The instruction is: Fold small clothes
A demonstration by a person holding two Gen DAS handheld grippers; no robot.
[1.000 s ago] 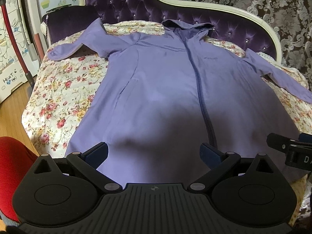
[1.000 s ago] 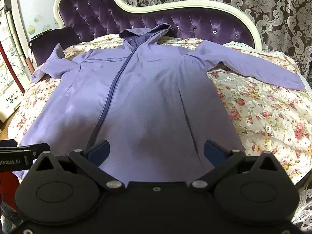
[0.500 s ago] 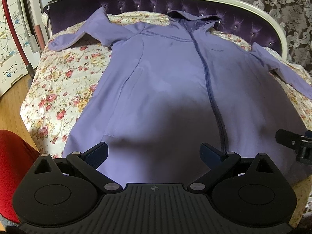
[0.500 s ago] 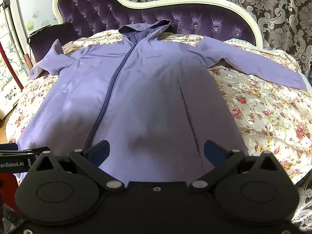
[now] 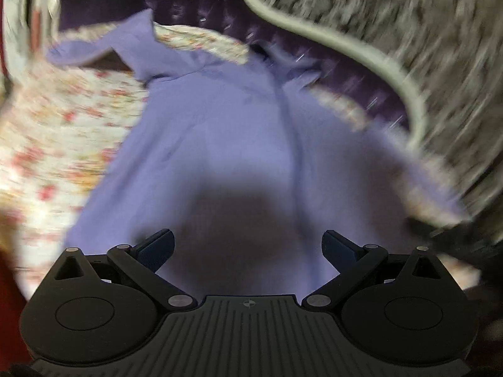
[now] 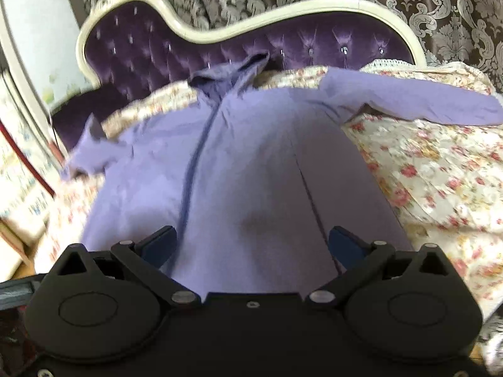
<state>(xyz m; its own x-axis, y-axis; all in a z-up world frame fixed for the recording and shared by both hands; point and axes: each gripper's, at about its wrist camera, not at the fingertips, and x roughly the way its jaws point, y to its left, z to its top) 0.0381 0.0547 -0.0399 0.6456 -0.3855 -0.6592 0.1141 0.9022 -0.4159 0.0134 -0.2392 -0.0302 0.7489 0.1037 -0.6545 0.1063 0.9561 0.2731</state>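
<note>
A lavender zip-up hooded jacket [image 5: 226,132] lies spread flat, front up, on a floral bedspread, hood toward the headboard and both sleeves stretched out sideways. It also shows in the right wrist view [image 6: 251,163]. My left gripper [image 5: 248,245] is open and empty, hovering over the jacket's lower hem left of the zipper. My right gripper [image 6: 251,245] is open and empty over the lower hem right of the zipper. The left wrist view is heavily blurred by motion.
The floral bedspread [image 6: 440,182] covers the bed. A purple tufted headboard with a cream frame [image 6: 314,40] stands behind the hood. A dark purple cushion [image 6: 72,113] sits at the bed's left. Patterned curtains hang behind.
Both grippers have moved forward and lower over the jacket's hem; the left one is swinging fast and tilting, blurring its view. Both jaws stay open.
</note>
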